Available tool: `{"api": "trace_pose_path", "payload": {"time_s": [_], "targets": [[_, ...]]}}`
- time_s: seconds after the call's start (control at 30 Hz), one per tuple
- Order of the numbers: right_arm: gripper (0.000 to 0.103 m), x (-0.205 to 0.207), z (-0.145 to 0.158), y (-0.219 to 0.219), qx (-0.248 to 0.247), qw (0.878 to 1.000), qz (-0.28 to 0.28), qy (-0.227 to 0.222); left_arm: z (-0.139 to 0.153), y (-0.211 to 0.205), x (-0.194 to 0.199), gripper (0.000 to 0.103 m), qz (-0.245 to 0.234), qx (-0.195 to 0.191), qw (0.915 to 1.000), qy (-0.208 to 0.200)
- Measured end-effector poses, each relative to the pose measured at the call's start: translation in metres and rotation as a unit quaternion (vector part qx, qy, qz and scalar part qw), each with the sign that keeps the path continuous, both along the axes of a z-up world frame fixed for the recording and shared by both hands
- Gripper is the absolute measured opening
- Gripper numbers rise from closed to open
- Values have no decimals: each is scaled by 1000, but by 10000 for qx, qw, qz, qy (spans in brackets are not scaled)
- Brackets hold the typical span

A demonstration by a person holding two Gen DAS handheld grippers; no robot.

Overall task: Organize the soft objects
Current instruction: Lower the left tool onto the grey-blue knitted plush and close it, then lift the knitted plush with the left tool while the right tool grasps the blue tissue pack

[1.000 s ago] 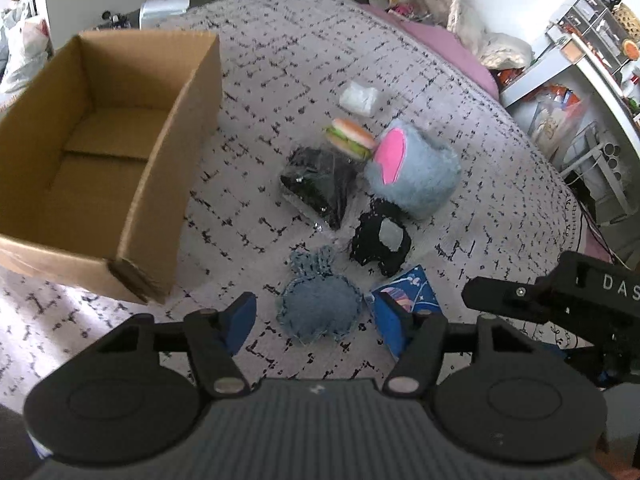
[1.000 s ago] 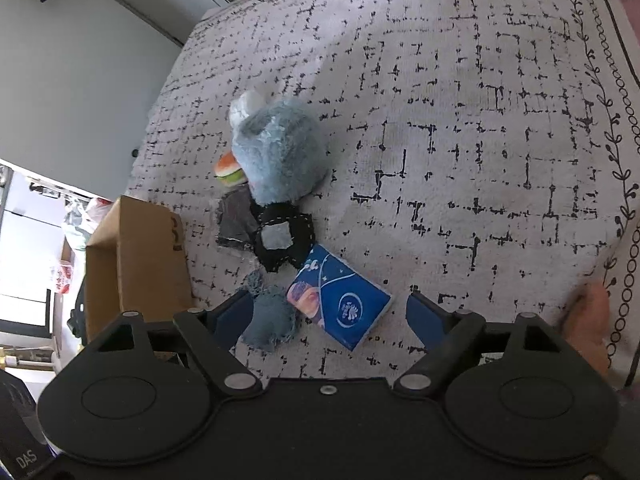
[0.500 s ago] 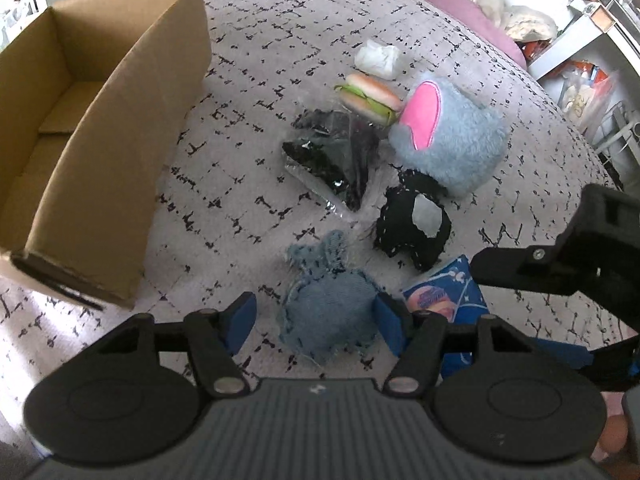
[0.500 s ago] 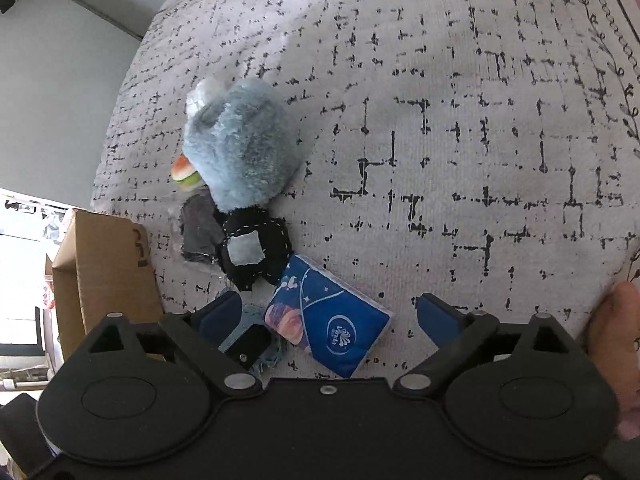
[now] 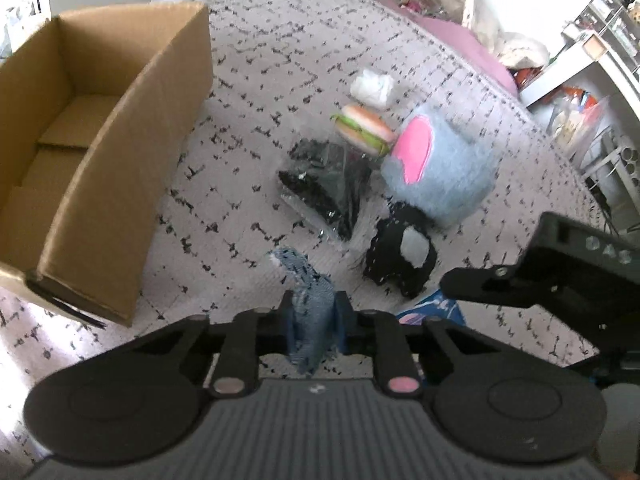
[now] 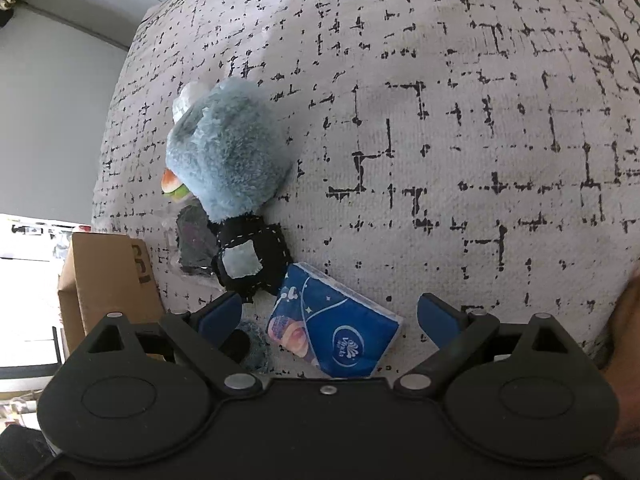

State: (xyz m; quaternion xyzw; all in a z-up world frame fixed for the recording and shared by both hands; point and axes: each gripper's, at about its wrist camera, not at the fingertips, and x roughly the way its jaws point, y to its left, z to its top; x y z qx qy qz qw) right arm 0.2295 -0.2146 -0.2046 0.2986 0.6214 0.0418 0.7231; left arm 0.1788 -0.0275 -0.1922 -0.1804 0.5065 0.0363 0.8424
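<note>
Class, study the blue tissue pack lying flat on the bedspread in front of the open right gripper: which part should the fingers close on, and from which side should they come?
Grip the blue tissue pack across its two long edges, coming down from above. It lies flat and skewed between the open fingers of the right gripper, so the gripper probably needs turning until its fingers face those edges. Its soft wrapper should give.

a blue knitted piece [image 5: 311,312] hangs crumpled and upright, pinched in the left claw [image 5: 313,318]. on the patterned bed lie the rest — a fluffy grey-blue plush [image 6: 228,156] with a pink patch, a toy burger [image 5: 363,129] touching it, a black item in clear wrap [image 5: 324,188], a black stitched pouch [image 6: 250,260] with a pale square, a blue tissue pack [image 6: 336,334] and a white crumpled wad [image 5: 373,87]. an open cardboard box [image 5: 120,184] stands to the left.
</note>
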Motion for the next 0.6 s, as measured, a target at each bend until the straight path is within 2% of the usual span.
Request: {"api": "trace_pose_path", "payload": {"time_s": [0.27, 0.6], "targets": [[95, 2, -5, 12, -105, 9998, 165, 48, 21, 8, -8, 17, 118, -67, 9997, -215], [97, 3, -6, 42, -950, 9929, 661, -264, 33, 17, -19, 17, 221, -26, 9994, -274]]}}
